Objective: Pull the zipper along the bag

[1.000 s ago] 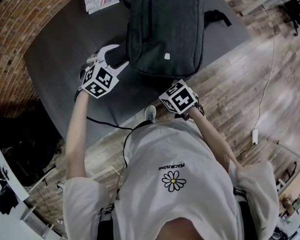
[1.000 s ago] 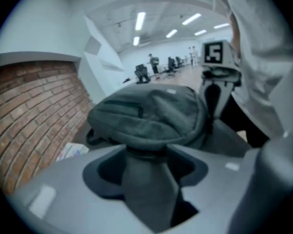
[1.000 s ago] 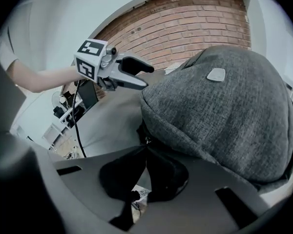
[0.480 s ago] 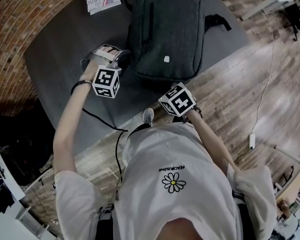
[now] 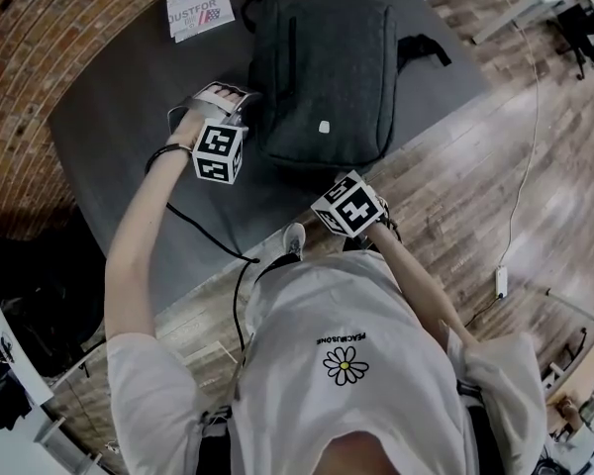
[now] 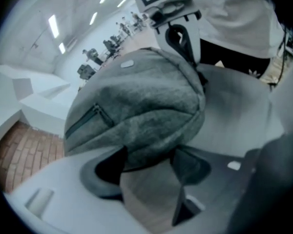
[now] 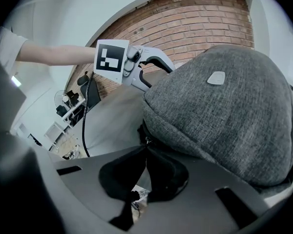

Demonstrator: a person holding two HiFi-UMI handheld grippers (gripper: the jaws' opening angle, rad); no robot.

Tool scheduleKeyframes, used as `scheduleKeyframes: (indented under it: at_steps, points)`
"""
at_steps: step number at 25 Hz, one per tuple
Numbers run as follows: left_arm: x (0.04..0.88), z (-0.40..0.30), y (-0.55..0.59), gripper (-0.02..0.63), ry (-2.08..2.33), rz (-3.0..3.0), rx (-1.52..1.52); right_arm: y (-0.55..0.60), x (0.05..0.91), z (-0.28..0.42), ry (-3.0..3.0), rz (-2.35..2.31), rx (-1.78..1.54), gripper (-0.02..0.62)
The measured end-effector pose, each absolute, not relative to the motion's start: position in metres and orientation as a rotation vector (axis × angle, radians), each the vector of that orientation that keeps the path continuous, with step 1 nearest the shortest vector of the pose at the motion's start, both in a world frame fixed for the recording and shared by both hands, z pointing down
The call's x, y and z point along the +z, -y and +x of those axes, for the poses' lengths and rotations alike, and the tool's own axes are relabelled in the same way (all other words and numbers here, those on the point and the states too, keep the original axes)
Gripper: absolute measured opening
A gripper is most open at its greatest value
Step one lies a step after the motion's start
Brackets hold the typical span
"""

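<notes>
A dark grey fabric bag (image 5: 322, 77) lies flat on the dark table (image 5: 119, 117). My left gripper (image 5: 240, 107) is at the bag's left side. In the left gripper view its jaws (image 6: 150, 165) are opening and stand wide, with the bag's rounded edge (image 6: 146, 116) between them and the pads not pressing on it. My right gripper (image 5: 335, 178) is at the bag's near edge. In the right gripper view its jaws (image 7: 146, 152) are shut, tips meeting on the small metal zipper pull (image 7: 147, 139) at the bag's dark seam. Each gripper shows in the other's view: left gripper (image 7: 136, 65), right gripper (image 6: 178, 33).
A printed booklet (image 5: 200, 3) lies at the table's far left. A black strap (image 5: 421, 47) trails from the bag's right side. A black cable (image 5: 208, 236) runs from the left gripper over the table's near edge. Wooden floor (image 5: 495, 146) lies to the right.
My left gripper has moved forward along the bag's left side and turned toward it. The right gripper stays shut at the near edge, drawn slightly back toward the person.
</notes>
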State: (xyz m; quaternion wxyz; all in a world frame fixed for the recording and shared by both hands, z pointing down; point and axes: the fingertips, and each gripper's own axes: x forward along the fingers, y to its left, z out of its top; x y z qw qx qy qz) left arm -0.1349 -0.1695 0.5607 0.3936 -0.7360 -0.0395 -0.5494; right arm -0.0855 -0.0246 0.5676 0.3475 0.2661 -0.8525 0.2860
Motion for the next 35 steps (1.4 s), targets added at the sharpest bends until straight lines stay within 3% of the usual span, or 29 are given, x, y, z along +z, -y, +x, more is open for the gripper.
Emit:
scheduleKeyframes:
  at_steps: [4, 17, 29, 35]
  points:
    - [0.563, -0.141, 0.166, 0.210, 0.075, -1.810, -1.534, 0.026, 0.568, -0.086, 2.213, 0.696, 0.727, 0.008]
    - [0.561, -0.157, 0.088, 0.051, 0.124, -1.744, -1.730, 0.037, 0.562, -0.032, 2.185, 0.912, 0.591, 0.011]
    - [0.570, -0.109, 0.061, 0.037, -0.064, -2.161, -1.754, 0.159, 0.557, 0.005, 2.070, 0.961, 0.197, 0.012]
    - [0.566, -0.065, 0.098, 0.035, -0.263, -2.368, -1.696, 0.227, 0.556, 0.026, 2.039, 0.994, 0.183, 0.011]
